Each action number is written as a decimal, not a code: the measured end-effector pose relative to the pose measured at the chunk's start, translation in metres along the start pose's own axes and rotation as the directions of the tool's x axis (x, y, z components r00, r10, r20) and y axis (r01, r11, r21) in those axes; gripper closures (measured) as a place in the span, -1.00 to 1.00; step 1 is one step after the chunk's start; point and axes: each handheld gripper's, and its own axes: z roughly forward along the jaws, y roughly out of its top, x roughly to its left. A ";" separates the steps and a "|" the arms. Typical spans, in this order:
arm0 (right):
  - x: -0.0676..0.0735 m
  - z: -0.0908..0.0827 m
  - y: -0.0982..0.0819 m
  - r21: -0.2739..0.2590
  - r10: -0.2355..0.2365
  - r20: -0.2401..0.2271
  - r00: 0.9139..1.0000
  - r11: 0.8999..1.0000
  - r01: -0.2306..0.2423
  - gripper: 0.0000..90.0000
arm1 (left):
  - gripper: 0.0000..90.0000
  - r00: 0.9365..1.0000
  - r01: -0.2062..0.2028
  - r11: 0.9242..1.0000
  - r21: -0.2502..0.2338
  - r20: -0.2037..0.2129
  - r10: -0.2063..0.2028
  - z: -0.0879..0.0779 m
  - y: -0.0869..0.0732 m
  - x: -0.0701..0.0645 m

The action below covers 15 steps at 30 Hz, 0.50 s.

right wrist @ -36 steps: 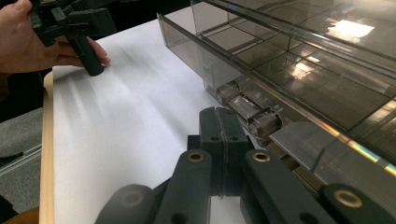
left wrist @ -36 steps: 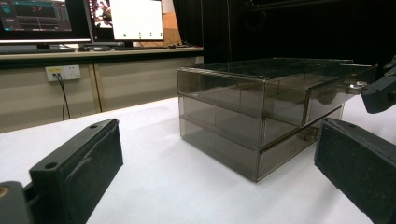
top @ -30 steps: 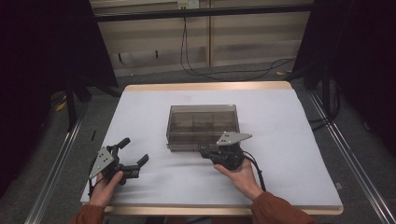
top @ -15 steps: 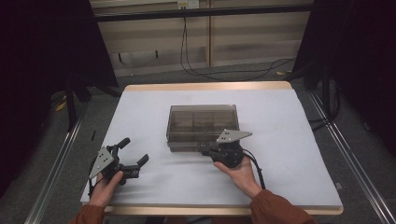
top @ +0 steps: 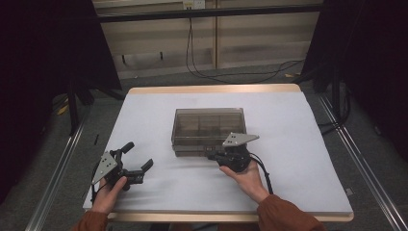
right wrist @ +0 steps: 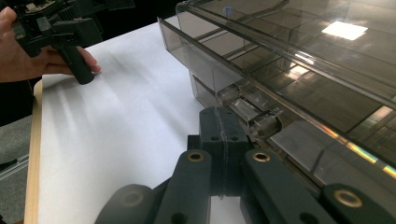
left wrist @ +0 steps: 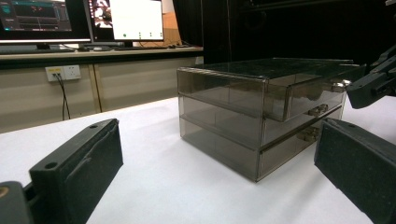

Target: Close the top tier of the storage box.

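The drawer box (top: 208,130) sits mid-table. We think its clear plastic is hard, slippery and light, so we grab a small handle (right wrist: 261,122). Our right gripper (right wrist: 219,122) is closed tight beside one; the left gripper (top: 135,162) stays wide.

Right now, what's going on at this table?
A person holds a gripper in each hand at a white-covered table. The right gripper is shut, its tip at a drawer handle on the front of the smoky clear drawer box; whether it grips the handle can't be told. One drawer looks pulled out a little. The left gripper rests open off to the left, apart from the box.
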 end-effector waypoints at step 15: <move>-0.008 0.002 -0.002 -0.034 0.026 0.037 0.999 0.999 -0.024 1.00 | -0.98 1.000 0.000 1.000 0.000 0.001 0.000 0.000 0.000 0.000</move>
